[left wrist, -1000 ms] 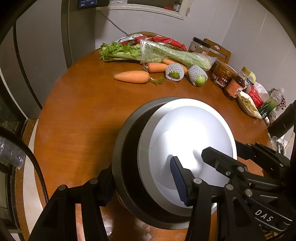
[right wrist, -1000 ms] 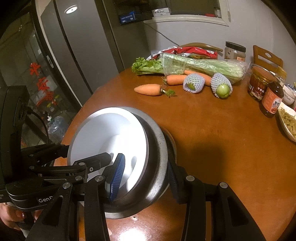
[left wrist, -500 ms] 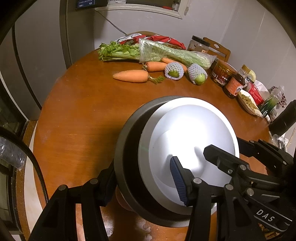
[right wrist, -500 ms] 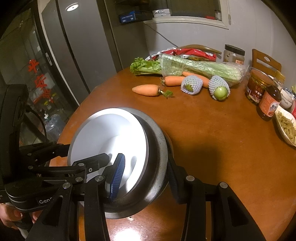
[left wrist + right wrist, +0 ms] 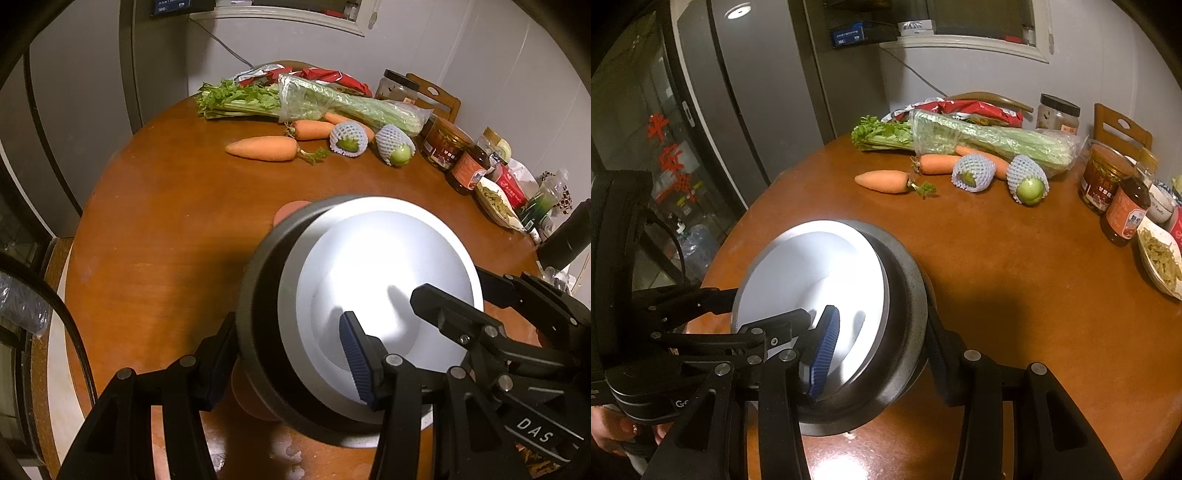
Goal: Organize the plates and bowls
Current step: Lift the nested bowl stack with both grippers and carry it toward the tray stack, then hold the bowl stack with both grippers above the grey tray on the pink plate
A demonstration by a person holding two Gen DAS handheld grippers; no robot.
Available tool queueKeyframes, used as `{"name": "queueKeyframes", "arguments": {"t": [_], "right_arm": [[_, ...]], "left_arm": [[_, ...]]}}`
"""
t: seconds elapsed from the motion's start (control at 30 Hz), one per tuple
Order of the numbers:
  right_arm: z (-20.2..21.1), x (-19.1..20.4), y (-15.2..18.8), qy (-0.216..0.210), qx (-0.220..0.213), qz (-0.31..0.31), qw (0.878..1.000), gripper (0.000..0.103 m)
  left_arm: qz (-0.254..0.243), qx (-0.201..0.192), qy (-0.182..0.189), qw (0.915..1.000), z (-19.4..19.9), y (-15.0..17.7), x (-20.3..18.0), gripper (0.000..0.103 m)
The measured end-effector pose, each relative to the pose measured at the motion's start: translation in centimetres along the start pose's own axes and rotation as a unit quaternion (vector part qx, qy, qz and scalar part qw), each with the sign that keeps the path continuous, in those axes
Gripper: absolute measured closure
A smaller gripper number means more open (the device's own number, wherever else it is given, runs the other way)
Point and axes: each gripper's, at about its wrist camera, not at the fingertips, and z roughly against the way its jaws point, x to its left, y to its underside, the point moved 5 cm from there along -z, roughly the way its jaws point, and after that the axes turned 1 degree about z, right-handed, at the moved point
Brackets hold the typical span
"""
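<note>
Round wooden table (image 5: pixel 155 229) under both claws. Stack of dishes – white plate (image 5: pixel 388 280) nested in a dark grey bowl (image 5: pixel 258 295), orange dish (image 5: pixel 291 212) beneath – sits between the fingers of each. Left gripper (image 5: pixel 288 354) clamped on the stack's near rim; right gripper (image 5: pixel 882 339) clamped on the opposite rim. Ahead of both – bagged celery (image 5: pixel 979 140), carrots (image 5: pixel 882 181), netted green fruit (image 5: pixel 1027 181); jars (image 5: pixel 1104 177) ahead-right.
</note>
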Motion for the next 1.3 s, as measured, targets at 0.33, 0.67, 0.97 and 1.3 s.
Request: {"name": "queueKeyframes", "arguments": {"t": [0.33,0.67,0.97,1.3], "right_arm": [[0.2,-0.1,-0.1,0.009,-0.001,0.003,1.000,0.054],[0.8,-0.2,-0.5,0.018,-0.010,0.009,1.000,0.050],[1.9,-0.7,-0.6,0.007,-0.022,-0.009,1.000,0.042],[2.1,-2.4,0.2,-0.001,-0.014,-0.057,0.998,0.036]], "left_arm": [[0.000,-0.003,-0.002,1.0000,0.2,-0.1,0.1,0.049],[0.006,-0.005,-0.008,0.9999,0.6,-0.2,0.7,0.048],[0.019,-0.014,-0.011,0.9997,1.4,-0.4,1.7,0.041],[0.026,0.004,-0.021,0.9994,-0.3,-0.4,2.3,0.038]]}}
